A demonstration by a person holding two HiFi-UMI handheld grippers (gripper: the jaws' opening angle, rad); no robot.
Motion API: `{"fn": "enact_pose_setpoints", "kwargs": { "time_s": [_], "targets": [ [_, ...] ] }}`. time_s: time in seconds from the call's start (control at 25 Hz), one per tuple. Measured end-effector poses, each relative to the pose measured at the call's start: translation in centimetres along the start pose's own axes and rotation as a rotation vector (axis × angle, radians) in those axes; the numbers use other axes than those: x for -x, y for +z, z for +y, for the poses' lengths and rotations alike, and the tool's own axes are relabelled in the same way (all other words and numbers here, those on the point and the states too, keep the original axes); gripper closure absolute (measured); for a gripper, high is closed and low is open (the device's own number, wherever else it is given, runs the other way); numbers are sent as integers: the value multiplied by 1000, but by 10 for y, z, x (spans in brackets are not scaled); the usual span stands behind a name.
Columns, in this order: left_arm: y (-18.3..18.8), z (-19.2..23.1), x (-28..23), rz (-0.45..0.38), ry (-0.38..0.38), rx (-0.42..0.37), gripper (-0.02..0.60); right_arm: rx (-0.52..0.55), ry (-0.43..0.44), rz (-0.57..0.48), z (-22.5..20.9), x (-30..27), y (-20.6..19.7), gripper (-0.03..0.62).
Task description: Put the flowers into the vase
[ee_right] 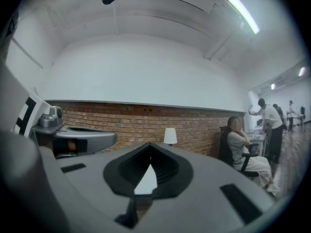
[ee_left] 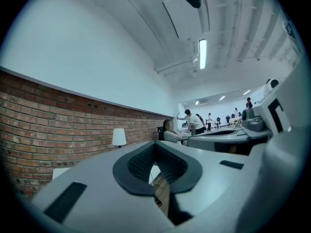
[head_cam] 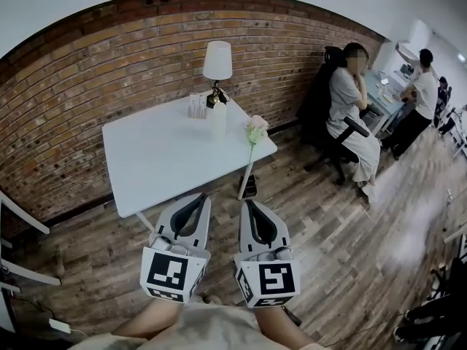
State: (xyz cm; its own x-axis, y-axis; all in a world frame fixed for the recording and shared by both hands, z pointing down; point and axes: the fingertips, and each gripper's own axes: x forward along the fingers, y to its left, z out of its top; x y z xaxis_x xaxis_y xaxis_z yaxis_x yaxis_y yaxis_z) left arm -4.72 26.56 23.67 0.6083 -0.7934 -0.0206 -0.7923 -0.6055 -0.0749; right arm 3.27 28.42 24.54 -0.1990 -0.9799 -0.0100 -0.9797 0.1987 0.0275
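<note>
My left gripper [head_cam: 200, 197] and right gripper [head_cam: 248, 204] are both clenched and empty, well back from the white table [head_cam: 153, 159]. The flower [head_cam: 256, 128] lies at the table's right edge, near what seems to be the vase [head_cam: 218, 119]. A clumsy nudge could knock the flower to the floor.

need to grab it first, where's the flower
Head view: the flower is at the table's right edge, just right of the vase.

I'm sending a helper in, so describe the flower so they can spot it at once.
Against the brick wall stands a white table. The flower sits at its right edge, right of the lamp and vase. It is the only pale pink thing there; its neighbours are white.
</note>
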Motion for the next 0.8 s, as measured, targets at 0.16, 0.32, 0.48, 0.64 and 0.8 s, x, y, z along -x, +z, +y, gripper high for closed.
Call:
{"fn": "enact_pose_setpoints", "kwargs": {
  "time_s": [0.16,0.32,0.48,0.64,0.8],
  "targets": [
    [-3,-4,-1,4,4,-16,572,-5,5,-14,-5,0,-1,588],
    [-1,1,-5,5,18,-10,572,2,5,-20,-10,-6,4,588],
    [2,3,-14,-6,13,-12,572,4,-1,-17,-16,-11,2,588],
    [0,6,-24,-8,-3,-9,572,14,-15,-18,-22,-18,1,588],
    [-3,14,-41,-18,-21,-6,574,26,-26,-21,-27,-34,-1,588]
  ]
}}
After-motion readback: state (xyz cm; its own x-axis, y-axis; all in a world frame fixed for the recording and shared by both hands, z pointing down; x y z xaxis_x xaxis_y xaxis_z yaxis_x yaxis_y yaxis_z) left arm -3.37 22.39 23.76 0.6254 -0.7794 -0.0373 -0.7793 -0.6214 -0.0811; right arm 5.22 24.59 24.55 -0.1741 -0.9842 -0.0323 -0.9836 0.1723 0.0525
